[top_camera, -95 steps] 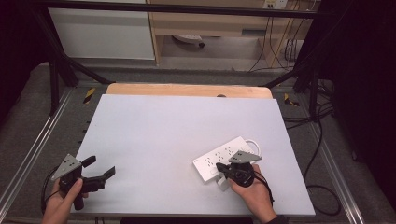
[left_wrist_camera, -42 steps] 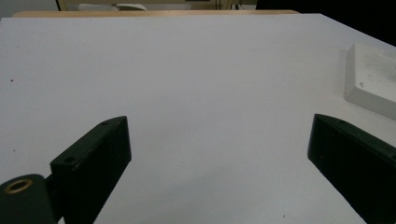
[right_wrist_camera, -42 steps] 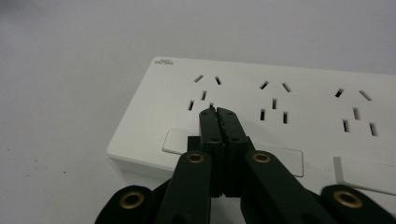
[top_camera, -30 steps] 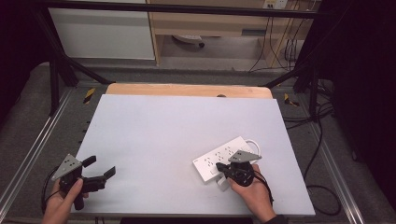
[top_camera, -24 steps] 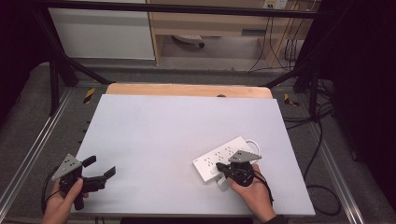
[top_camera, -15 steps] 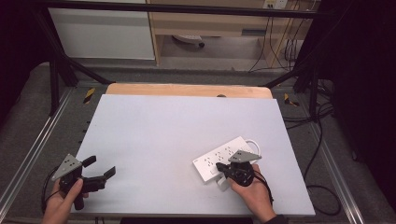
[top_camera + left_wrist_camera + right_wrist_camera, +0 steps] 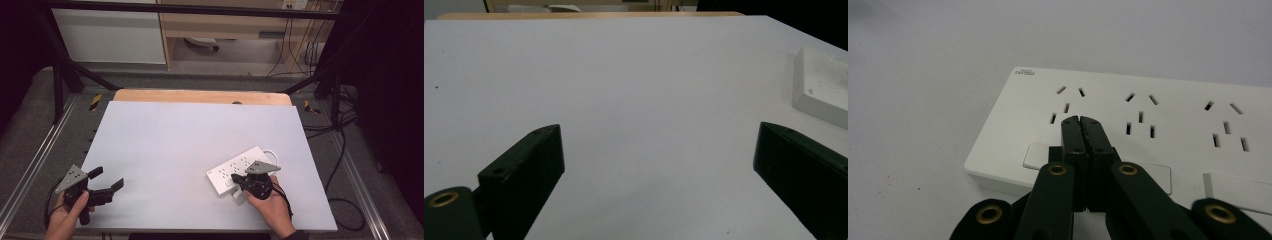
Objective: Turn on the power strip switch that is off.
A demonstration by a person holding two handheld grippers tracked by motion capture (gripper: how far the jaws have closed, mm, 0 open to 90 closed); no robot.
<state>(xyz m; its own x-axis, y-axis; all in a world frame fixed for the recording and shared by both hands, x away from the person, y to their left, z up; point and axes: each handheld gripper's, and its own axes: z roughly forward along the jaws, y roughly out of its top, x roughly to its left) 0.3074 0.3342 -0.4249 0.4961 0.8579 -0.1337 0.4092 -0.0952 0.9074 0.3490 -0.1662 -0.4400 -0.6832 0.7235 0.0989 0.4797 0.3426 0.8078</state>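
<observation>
Down at the near right of the white surface point(image 7: 190, 135), a white power strip point(image 7: 240, 167) lies flat at a slant, its far end angled away to the right, where a white cable point(image 7: 272, 152) loops out from it. The right gripper point(image 7: 239, 183), held in the person's right hand point(image 7: 272, 207), sits at the strip's near edge. In the right gripper view its two black jaws are pressed together with nothing between them, and their tips point(image 7: 1081, 123) rest over the strip's top face point(image 7: 1148, 135), just below the first group of socket holes; whether they actually touch the plastic cannot be told. Three groups of holes run along the strip, with pale rectangular switches nearer the camera.

Well apart, at the near left corner of the surface, the left hand point(image 7: 67, 215) holds the left gripper point(image 7: 106, 179) with its jaws spread wide and empty, pointing toward the right. In the left gripper view only bare surface lies between the jaws, and a corner of the power strip point(image 7: 824, 90) shows far off at the right edge.
</observation>
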